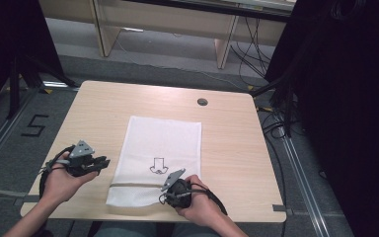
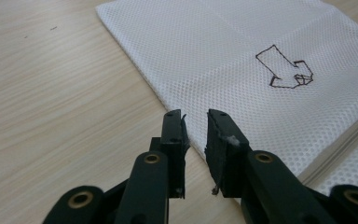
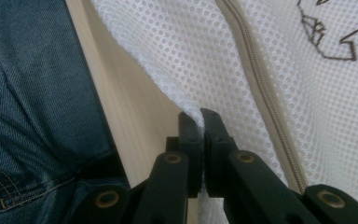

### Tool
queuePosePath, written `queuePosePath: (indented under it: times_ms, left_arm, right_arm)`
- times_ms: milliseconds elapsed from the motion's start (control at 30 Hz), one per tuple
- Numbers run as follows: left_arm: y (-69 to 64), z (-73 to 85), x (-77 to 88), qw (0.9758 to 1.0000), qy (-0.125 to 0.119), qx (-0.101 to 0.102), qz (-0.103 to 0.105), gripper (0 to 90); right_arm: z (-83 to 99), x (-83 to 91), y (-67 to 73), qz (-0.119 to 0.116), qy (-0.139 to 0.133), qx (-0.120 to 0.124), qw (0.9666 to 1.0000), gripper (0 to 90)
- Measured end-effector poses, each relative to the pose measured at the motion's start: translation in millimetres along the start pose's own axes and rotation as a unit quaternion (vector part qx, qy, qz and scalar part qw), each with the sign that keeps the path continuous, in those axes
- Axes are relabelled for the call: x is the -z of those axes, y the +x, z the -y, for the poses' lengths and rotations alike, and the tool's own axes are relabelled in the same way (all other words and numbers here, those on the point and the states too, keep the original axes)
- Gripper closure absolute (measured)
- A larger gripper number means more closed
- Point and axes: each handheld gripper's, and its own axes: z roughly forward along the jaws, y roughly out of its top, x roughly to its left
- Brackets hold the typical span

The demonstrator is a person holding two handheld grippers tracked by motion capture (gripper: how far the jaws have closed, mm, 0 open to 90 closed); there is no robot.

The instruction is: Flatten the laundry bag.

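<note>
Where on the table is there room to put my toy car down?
Bare wood lies right of the white mesh bag, out to the table edge, and behind it beside the round hole. The near edge is crowded: the left gripper and right gripper work there.

High view overlooks the table (image 1: 227,148); both gripper views closely share the mesh bag (image 2: 223,51).

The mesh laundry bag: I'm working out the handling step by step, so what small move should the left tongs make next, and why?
Probably ease the left tongs forward over the mesh laundry bag's near edge and close. They stand slightly open at that edge with nothing between them, while the right tongs already pinch the mesh near the zipper, so one side looks unheld.
</note>
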Motion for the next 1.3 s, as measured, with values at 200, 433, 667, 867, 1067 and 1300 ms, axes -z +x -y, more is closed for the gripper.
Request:
queuePosePath:
  times_ms: [200, 433, 667, 867, 1067, 1300]
  left_arm:
    - [-13.8, -2.4, -5.6, 0.9997, 0.005, -0.014, 0.019, 75.8]
    - [-26.6, -5.2, -11.0, 0.9988, 0.005, -0.027, 0.041, 74.7]
    - [-43.3, -8.4, -18.3, 0.9965, 0.017, -0.047, 0.067, 74.6]
    - [-53.6, -10.7, -24.6, 0.9932, 0.035, -0.072, 0.084, 76.7]
    - [-64.5, -9.7, -31.9, 0.9889, 0.062, -0.096, 0.095, 79.6]
    - [-67.6, -4.9, -42.8, 0.9837, 0.100, -0.105, 0.105, 80.9]
  right_arm:
    - [7.7, -3.6, 1.9, -0.010, 0.009, -0.014, 0.9998, 82.9]
    - [11.9, 12.4, 1.3, -0.032, -0.004, -0.047, 0.9984, 65.0]
    - [19.9, 44.2, -14.4, -0.013, -0.044, -0.078, 0.9959, 64.1]
    - [36.0, 56.5, -45.4, 0.042, -0.031, -0.115, 0.9920, 79.7]
    - [54.8, 44.7, -66.8, 0.059, -0.008, -0.159, 0.9855, 89.2]
    - [61.6, 27.4, -68.8, 0.046, 0.007, -0.171, 0.9841, 90.0]
